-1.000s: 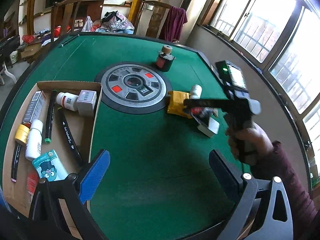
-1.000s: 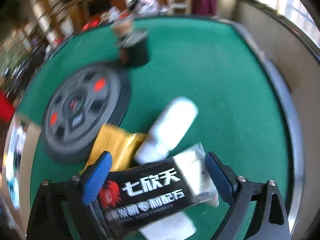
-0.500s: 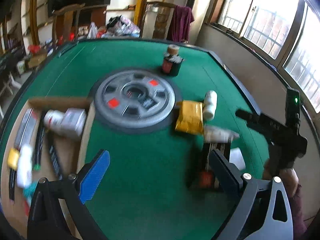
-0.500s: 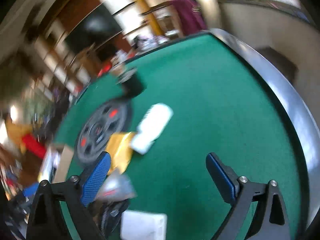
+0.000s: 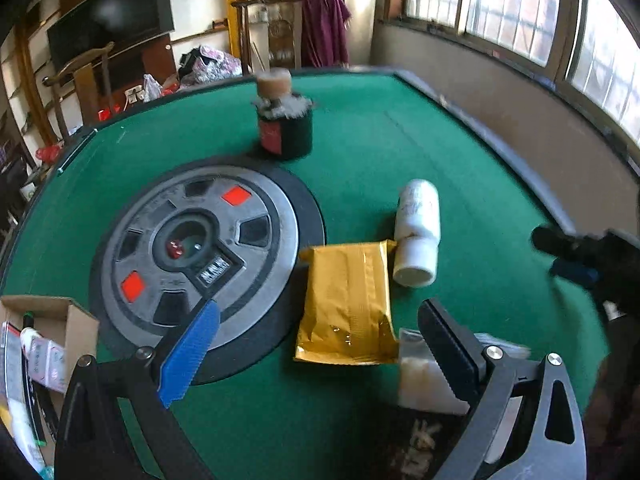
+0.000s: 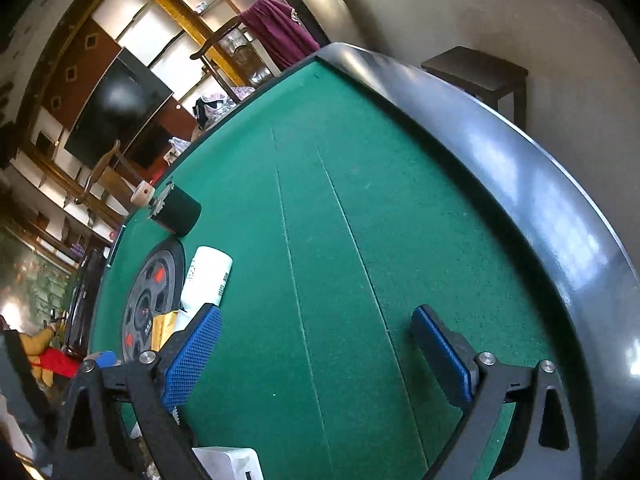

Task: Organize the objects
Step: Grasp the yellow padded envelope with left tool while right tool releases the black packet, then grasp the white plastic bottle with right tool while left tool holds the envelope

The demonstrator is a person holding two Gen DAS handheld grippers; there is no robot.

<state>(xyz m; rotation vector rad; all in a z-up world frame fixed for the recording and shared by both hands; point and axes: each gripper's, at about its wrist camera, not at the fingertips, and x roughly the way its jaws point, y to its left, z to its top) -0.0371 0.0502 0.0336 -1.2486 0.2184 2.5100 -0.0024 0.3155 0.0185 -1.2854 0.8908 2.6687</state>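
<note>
Lying on the green table [image 5: 360,152] are one gold pouch [image 5: 346,300], one white bottle [image 5: 418,232] touching it, and one dark jar [image 5: 285,128]. Left gripper [image 5: 320,344] and right gripper [image 6: 316,344] both hang spread wide, holding nothing. One cardboard box [image 5: 60,316] sits at the left.

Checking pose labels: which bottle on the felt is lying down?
The white bottle beside the gold pouch; the dark cork-topped bottle stands upright.

A green desk [image 5: 360,152] with a grey disc [image 5: 200,248] set in it. Just right of the disc lies a gold packet [image 5: 346,300], a white bottle [image 5: 416,232] touching its corner. A dark jar [image 5: 285,128] stands behind. The left gripper [image 5: 320,344] is spread wide. A cardboard box [image 5: 52,320] sits at left.
</note>
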